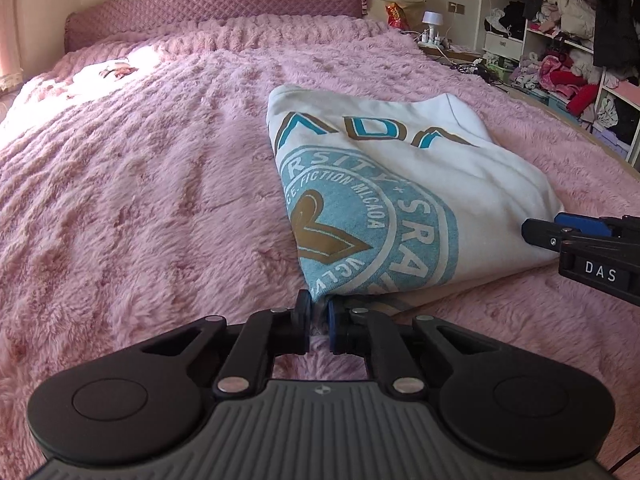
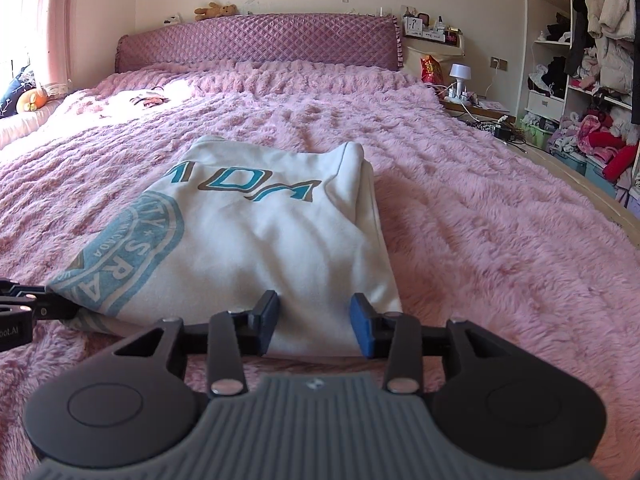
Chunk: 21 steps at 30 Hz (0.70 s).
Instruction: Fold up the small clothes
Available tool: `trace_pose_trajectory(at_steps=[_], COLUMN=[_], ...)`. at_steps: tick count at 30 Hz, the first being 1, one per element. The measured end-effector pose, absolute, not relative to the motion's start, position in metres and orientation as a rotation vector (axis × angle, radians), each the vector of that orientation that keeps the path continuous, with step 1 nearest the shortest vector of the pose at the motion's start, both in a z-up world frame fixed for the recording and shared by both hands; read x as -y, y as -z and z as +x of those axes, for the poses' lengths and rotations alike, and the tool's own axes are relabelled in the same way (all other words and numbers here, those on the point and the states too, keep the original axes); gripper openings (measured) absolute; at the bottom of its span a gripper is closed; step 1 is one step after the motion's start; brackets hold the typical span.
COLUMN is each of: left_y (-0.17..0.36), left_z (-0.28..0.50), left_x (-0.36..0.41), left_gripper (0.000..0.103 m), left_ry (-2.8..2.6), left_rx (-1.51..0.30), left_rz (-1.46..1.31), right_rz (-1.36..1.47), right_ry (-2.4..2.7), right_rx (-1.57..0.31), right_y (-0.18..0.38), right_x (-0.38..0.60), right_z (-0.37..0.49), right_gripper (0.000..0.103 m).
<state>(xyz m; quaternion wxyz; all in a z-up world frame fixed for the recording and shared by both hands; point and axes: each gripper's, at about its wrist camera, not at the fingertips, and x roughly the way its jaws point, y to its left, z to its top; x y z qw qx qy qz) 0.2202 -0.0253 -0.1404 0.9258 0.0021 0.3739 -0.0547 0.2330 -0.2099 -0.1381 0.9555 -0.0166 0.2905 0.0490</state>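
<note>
A white folded top [image 1: 440, 176] with a teal and brown print lies on the pink fluffy bedspread [image 1: 140, 200]. My left gripper [image 1: 319, 314] is shut on its near left corner, with the fabric pinched between the pads. In the right wrist view the top [image 2: 272, 248] lies straight ahead. My right gripper [image 2: 315, 322] stands open at the near right edge, the cloth lying flat between its blue pads [image 2: 362, 326] without being squeezed. The right gripper [image 1: 548, 226] also shows at the top's right corner in the left wrist view. The left gripper [image 2: 40, 300] shows at the left edge of the right wrist view.
A quilted purple headboard [image 2: 256, 40] closes the far end of the bed. A nightstand with a white lamp [image 2: 460, 76] stands at the back right. Open shelves full of clothes [image 2: 592, 60] line the right wall beyond the bed's wooden edge [image 2: 592, 196]. A small dark item [image 2: 150, 100] lies in sunlight far left.
</note>
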Motion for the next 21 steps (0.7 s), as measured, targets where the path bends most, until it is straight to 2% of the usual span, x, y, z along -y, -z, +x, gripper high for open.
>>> trace_pose_trajectory(at_steps=[4, 9, 12, 16, 18, 21], left_y=[0.148, 0.133, 0.115, 0.089, 0.083, 0.085], left_z=[0.226, 0.217, 0.205, 0.199, 0.208, 0.226], left_x=[0.011, 0.007, -0.001, -0.010, -0.011, -0.003], left_gripper=[0.008, 0.011, 0.015, 0.016, 0.020, 0.020], left_ry=[0.095, 0.127, 0.126, 0.138, 0.178, 0.220], left_rx=[-0.804, -0.788, -0.777, -0.682, -0.658, -0.635], left_rz=[-0.099, -0.115, -0.122, -0.138, -0.174, -0.187], right_rz=[-0.056, -0.048, -0.030, -0.004, -0.001, 0.013], right_ry=[-0.108, -0.106, -0.127, -0.187, -0.198, -0.208], right_rx=[-0.606, -0.614, -0.594, -0.493, -0.469, -0.446], right_y=[0.148, 0.148, 0.134, 0.102, 0.088, 0.080], right_x=[0.210, 0.214, 0.217, 0.226, 0.231, 0.238], right_z=[0.233, 0.233, 0.230, 0.234, 0.256, 0.297], right_gripper=[0.035, 0.035, 0.035, 0.035, 0.035, 0.035])
